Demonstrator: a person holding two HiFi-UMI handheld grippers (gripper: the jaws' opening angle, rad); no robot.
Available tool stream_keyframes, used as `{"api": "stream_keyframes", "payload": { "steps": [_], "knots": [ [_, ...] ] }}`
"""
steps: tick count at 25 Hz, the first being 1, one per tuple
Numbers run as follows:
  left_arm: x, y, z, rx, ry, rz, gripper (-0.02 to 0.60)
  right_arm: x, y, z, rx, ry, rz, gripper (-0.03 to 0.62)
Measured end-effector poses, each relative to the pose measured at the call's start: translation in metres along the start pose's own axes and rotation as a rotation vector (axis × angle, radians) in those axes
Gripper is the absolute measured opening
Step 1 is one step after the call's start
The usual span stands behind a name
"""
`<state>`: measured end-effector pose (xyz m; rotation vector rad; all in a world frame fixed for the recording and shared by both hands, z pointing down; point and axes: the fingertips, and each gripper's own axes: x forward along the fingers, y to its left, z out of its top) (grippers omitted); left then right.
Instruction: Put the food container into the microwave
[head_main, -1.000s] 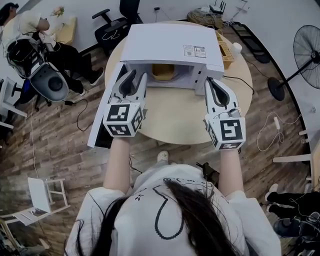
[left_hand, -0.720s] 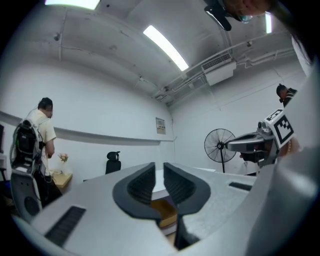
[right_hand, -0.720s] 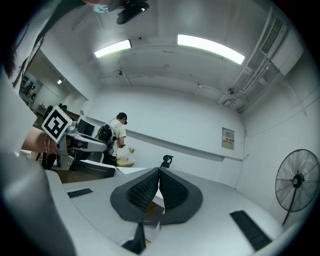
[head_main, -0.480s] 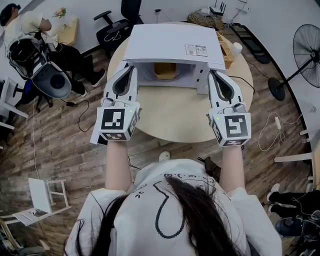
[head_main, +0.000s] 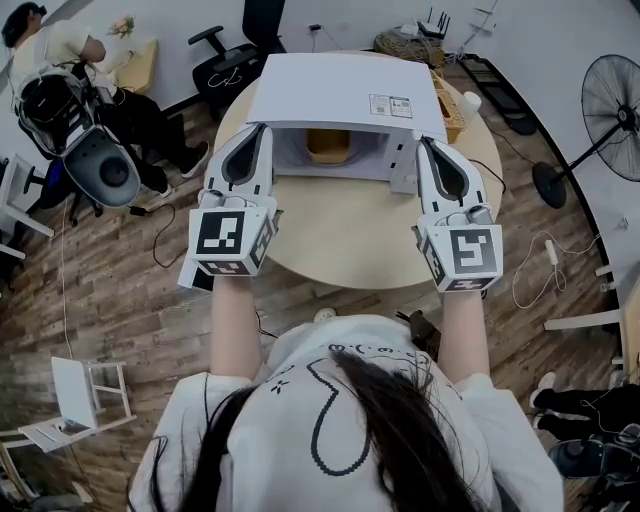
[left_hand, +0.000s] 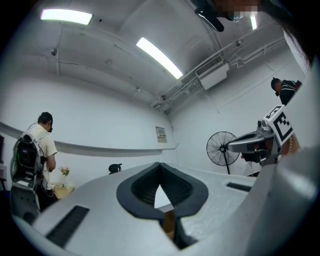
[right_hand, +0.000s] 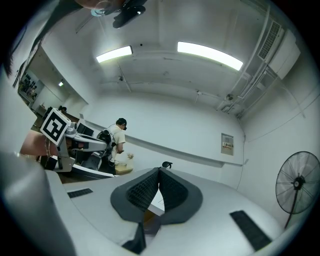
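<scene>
A white microwave stands on the round wooden table with its front open. A tan food container sits inside the cavity. The door hangs open to the left; its corner shows under my left gripper's marker cube. My left gripper is held at the cavity's left side and my right gripper at its right side. Both are shut and hold nothing. In the gripper views the left jaws and the right jaws point upward at the ceiling, tips touching.
A wicker basket and a white bottle sit at the table's back right. A floor fan stands to the right, an office chair behind, a person at far left, and a white stool at lower left.
Both grippers have moved a little forward to flank the microwave opening. The left one shifted slightly left. Both stayed shut and empty.
</scene>
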<state>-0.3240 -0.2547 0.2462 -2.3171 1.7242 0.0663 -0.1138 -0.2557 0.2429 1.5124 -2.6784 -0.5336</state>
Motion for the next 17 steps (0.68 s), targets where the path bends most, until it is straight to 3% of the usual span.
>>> {"api": "stream_keyframes", "payload": {
  "steps": [3,9,17],
  "knots": [
    [0.0,0.0024,0.0009,-0.02,-0.007,0.003,0.009,-0.0002,-0.0003,0.0022,-0.002,-0.003,0.003,0.028],
    [0.0042,-0.0022,0.0023,0.038,-0.002,0.003,0.009,0.0032,-0.0007,0.0032,-0.004,-0.009,0.004,0.028],
    [0.0064,0.0036,0.0059,0.06,-0.008,0.019,0.009,0.0088,0.0033,0.0045,-0.002,-0.01,0.011,0.028]
  ]
}}
